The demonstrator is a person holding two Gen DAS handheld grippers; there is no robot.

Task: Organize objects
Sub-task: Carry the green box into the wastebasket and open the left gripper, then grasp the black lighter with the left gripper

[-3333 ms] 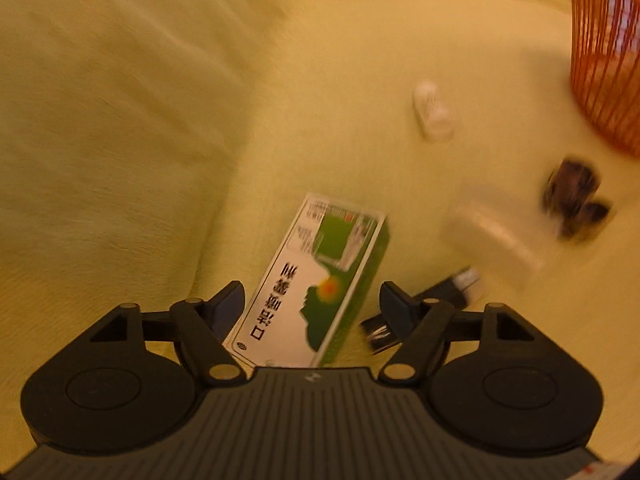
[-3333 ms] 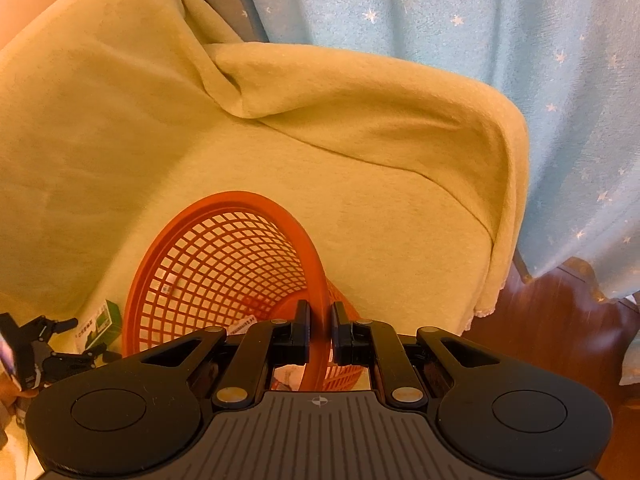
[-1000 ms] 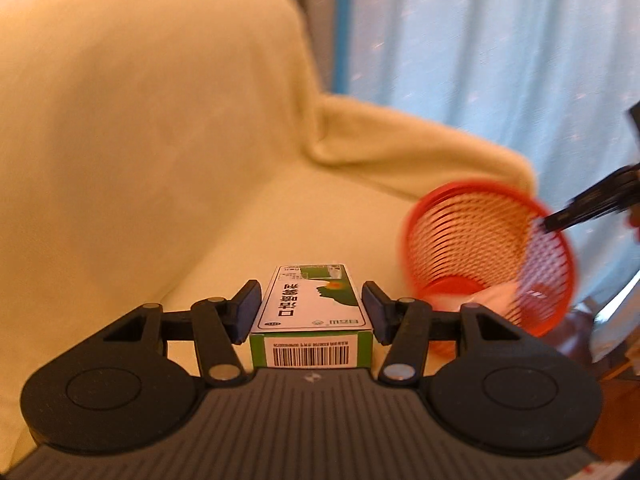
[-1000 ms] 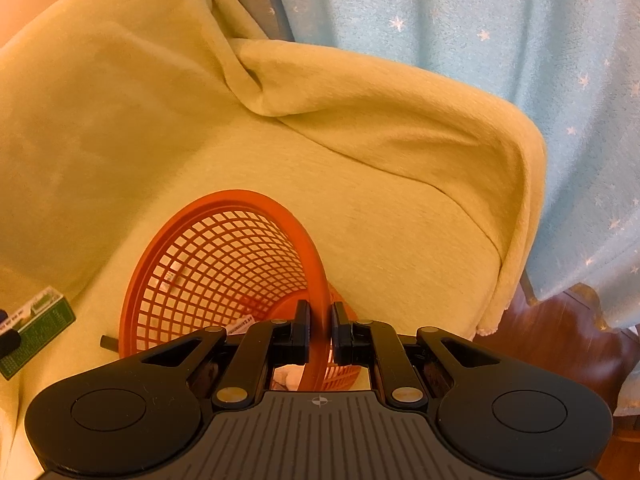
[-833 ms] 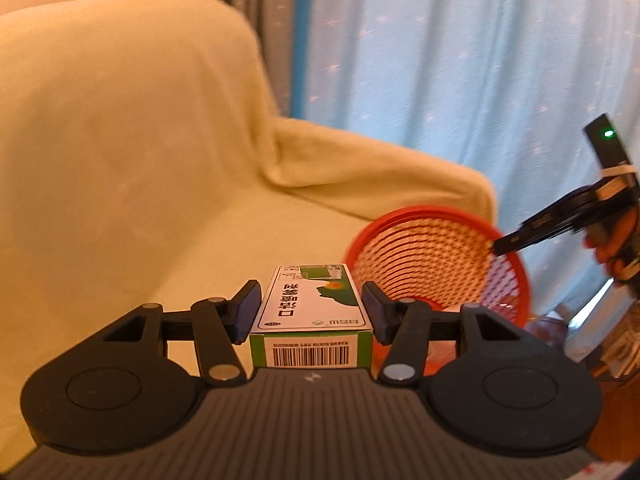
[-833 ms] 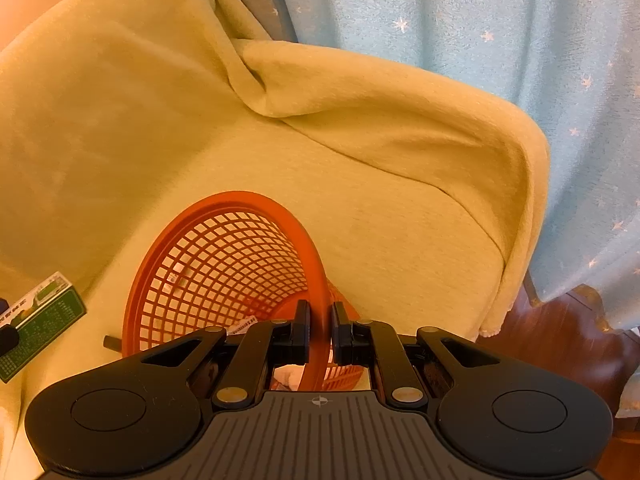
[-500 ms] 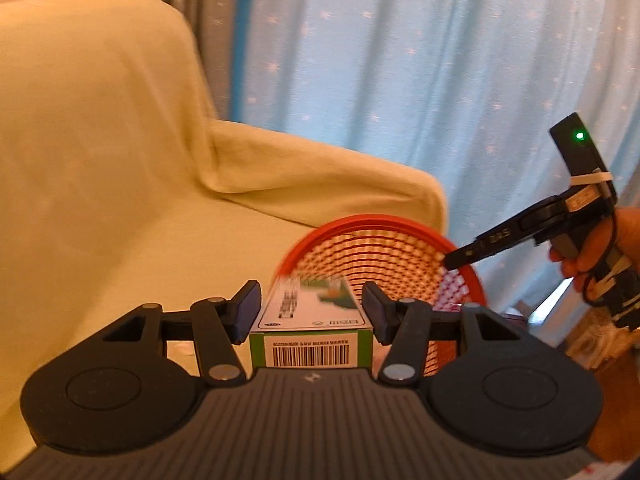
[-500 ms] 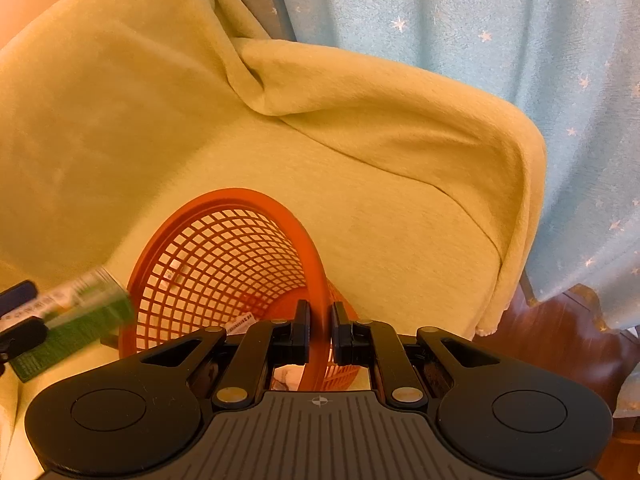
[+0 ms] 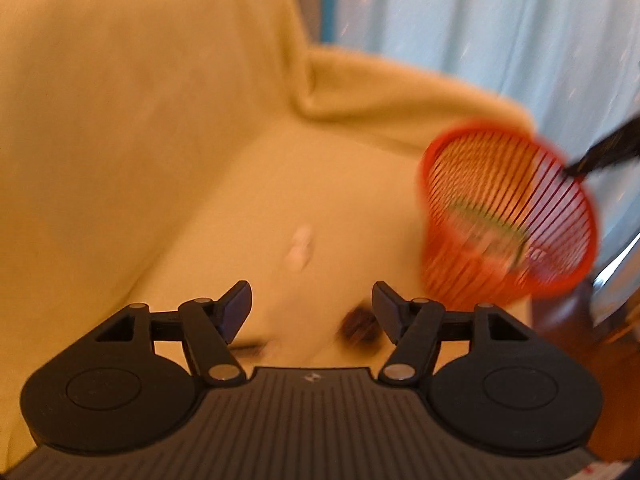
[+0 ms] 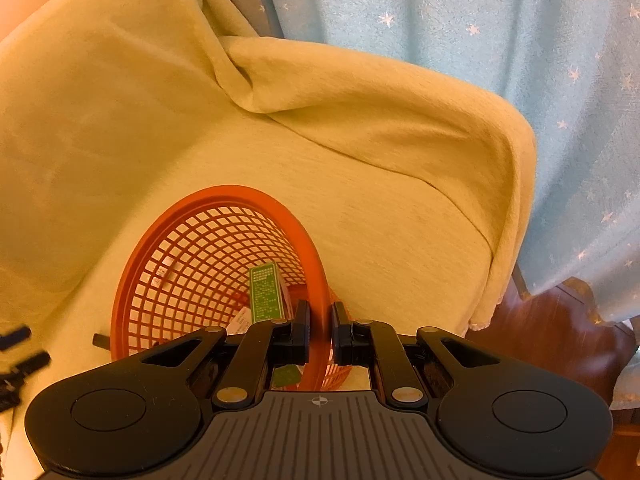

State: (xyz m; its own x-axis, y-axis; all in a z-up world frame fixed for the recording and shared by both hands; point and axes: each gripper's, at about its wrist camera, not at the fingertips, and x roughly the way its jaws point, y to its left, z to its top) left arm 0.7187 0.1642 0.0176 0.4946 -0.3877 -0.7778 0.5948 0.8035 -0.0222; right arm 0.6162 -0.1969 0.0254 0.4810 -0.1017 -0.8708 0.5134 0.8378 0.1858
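Right gripper [image 10: 320, 330] pinches basket [image 10: 168, 248] rim; left gripper [image 9: 311, 312] gapes empty (green box [image 10: 266, 294] half-hidden inside).

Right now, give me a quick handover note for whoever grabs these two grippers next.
Left gripper: open, empty, above the sofa seat.
Right gripper: shut on the rim of the orange basket, holding it tilted on the yellow-covered sofa.
Done: the green box is inside the basket, along with something pale and partly hidden.
Left: a small white item, a dark brown item and a dark, blurred object near the left fingers lie on the seat. Probably collect those next while keeping the basket steady.
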